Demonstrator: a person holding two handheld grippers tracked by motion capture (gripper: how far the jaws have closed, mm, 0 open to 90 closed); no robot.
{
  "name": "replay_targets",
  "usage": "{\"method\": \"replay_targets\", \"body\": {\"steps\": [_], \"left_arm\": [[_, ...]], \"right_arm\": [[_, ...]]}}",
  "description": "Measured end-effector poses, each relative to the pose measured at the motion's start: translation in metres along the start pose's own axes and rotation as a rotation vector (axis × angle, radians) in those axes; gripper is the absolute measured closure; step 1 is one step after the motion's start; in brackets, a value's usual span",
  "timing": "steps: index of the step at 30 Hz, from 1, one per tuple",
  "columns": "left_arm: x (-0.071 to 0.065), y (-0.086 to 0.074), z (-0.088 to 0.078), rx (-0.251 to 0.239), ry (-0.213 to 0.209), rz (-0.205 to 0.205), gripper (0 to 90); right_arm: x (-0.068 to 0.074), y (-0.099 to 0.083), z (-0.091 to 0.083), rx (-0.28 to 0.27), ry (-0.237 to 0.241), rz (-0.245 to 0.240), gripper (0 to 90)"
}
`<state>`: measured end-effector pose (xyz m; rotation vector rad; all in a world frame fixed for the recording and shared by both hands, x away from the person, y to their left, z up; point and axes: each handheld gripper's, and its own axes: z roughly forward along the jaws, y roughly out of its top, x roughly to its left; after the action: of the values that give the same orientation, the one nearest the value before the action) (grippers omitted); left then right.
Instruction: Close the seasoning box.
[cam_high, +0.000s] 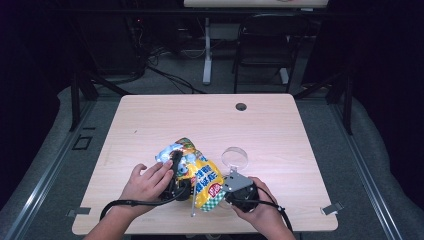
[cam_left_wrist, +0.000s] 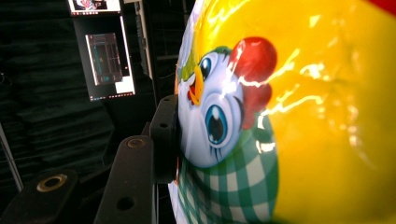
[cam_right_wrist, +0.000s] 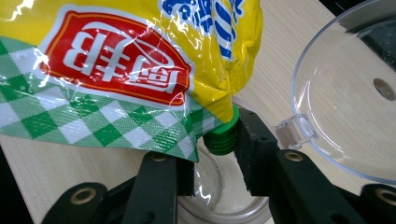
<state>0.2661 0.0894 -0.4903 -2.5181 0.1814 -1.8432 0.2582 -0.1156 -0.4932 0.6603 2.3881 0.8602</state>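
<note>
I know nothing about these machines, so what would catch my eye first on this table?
First comes the shiny yellow plastic pouch with a cartoon chicken and green-white checks, lifted near the front edge of the pale wooden table, with the left tongs pressing on its side. Its green ribbed cap sits between the jaws of the right tongs, above a clear round container. That container's clear hinged lid stands open just beyond.

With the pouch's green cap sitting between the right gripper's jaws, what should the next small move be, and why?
Probably close the right gripper on the green cap and twist. The cap is still on, the clear container waits beneath it, and the left gripper holds the yellow pouch.
</note>
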Motion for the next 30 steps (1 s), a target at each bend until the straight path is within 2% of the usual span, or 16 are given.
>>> {"method": "replay_targets", "body": {"steps": [4,12,13,20,25,26,27,30], "left_arm": [[-0.0003,0.0002,0.0000,0.001,-0.001,0.009,59.5],[0.0006,-0.0009,0.0005,-0.002,-0.013,-0.008,59.5],[0.0010,-0.0006,0.0005,-0.002,-0.016,-0.001,59.5],[0.0008,-0.0001,0.0014,-0.014,-0.002,-0.009,59.6],[0.0021,0.0000,0.0015,-0.017,0.000,-0.003,59.6],[0.0039,0.0008,0.0003,-0.003,-0.016,0.014,59.6],[0.0035,0.0009,0.0002,-0.003,-0.016,0.009,59.6],[0.0040,0.0017,-0.0004,-0.003,-0.006,0.018,59.6]], "right_arm": [[0.0005,-0.0003,0.0009,0.001,-0.001,-0.001,70.0],[0.0003,0.0001,-0.0004,-0.005,-0.008,0.001,68.9],[0.0004,0.0001,-0.0005,-0.005,-0.011,-0.001,68.7],[0.0015,0.0006,-0.0012,0.007,-0.025,-0.011,66.7],[0.0019,0.0016,-0.0023,0.006,-0.032,-0.021,64.9],[0.0020,0.0015,-0.0024,0.004,-0.035,-0.027,64.4],[0.0027,0.0016,-0.0025,0.002,-0.037,-0.025,64.3],[0.0035,0.0018,-0.0026,0.008,-0.043,-0.035,67.4]]}}
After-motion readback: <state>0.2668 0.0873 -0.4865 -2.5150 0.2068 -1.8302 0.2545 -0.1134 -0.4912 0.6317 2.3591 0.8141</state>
